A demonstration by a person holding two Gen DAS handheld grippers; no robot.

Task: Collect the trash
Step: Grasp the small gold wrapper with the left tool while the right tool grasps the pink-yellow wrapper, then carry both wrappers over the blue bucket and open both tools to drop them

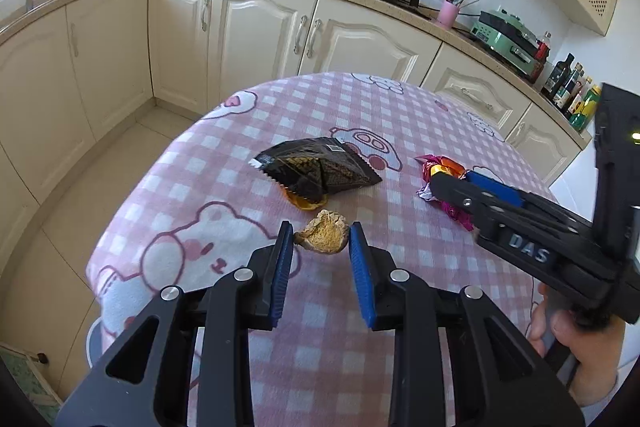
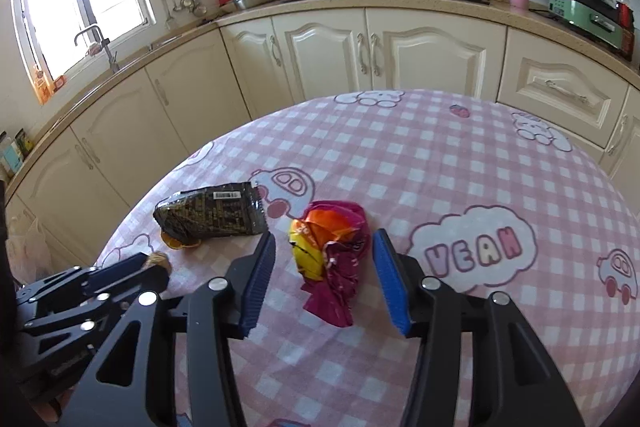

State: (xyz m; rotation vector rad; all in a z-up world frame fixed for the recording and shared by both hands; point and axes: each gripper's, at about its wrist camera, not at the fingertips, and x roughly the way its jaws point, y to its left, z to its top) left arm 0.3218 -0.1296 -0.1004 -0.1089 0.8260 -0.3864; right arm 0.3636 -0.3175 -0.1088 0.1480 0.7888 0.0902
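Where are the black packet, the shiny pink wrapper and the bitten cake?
black packet (image 1: 320,167), left wrist view, its middle
pink wrapper (image 2: 336,267), right wrist view, crumpled middle
bitten cake (image 1: 323,237), left wrist view, crumbly face

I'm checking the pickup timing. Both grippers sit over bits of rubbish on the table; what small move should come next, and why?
Probably close both. The left gripper brackets the brown food scrap, its pads at or nearly at the scrap's sides, and the crumpled magenta wrapper lies between the right gripper's open fingers, gaps on both sides. Squeezing should secure each before lifting.
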